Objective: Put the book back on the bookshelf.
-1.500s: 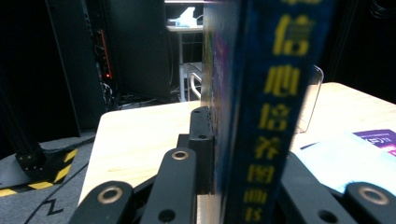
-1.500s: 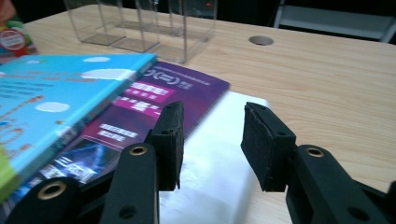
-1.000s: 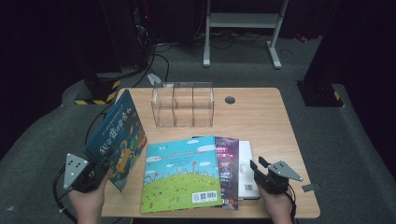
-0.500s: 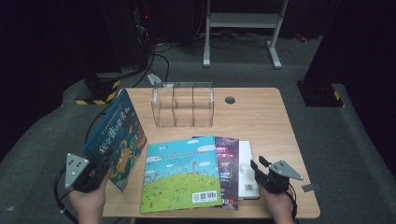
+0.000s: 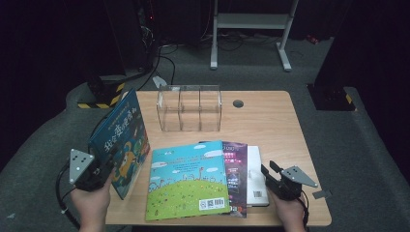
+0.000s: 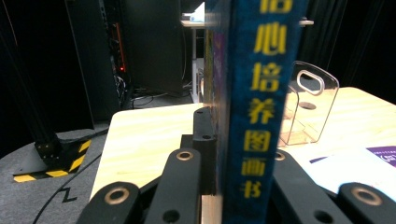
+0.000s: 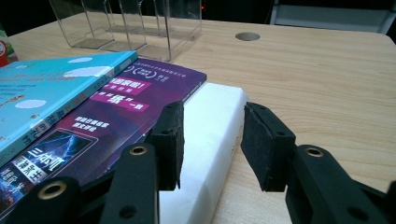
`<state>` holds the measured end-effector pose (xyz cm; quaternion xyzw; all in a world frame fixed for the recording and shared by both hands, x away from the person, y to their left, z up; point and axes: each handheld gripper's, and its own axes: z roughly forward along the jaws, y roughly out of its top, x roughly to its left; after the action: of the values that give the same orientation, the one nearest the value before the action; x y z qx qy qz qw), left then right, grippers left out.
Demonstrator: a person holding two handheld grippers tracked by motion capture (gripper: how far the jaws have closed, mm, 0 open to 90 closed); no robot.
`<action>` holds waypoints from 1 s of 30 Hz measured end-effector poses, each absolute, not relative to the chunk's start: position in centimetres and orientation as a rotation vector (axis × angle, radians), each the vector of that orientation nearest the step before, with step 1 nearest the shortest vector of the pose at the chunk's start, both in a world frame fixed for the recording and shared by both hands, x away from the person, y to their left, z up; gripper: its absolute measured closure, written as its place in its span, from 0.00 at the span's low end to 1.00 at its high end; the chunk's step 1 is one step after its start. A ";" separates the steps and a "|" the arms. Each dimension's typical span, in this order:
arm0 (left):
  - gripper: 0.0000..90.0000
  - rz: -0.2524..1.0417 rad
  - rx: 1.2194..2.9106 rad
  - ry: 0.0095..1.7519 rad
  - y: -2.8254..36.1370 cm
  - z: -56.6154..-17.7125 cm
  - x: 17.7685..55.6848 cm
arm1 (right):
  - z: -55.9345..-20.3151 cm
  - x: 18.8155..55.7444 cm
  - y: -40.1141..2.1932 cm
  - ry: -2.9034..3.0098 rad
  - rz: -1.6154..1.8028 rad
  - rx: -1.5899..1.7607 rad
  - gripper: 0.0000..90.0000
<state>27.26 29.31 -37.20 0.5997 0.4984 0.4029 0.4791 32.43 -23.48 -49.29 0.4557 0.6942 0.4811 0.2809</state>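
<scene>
Blue picture book (image 5: 120,140) stands tilted at the tabletop's (image 5: 270,121) left edge, clamped by its spine in the left gripper (image 5: 99,171). Judged rigid, thin, glossy: grip near the spine. Right gripper (image 5: 270,178) jaws stand open, empty, over the white book (image 7: 212,126)

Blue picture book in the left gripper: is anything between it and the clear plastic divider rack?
Nothing visible. The blue picture book stands tilted in the left gripper at the table's left edge; bare wooden table lies between it and the clear plastic divider rack.
</scene>
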 end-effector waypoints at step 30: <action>0.93 0.951 1.383 1.118 24.1 -32.6 33.1 | -48.9 32.3 -23.8 1.837 1.302 1.224 0.66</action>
<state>33.12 24.14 -32.59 0.5802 0.4690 0.3989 0.5331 32.34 -23.81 -48.93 0.4576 0.6870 0.4869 0.2855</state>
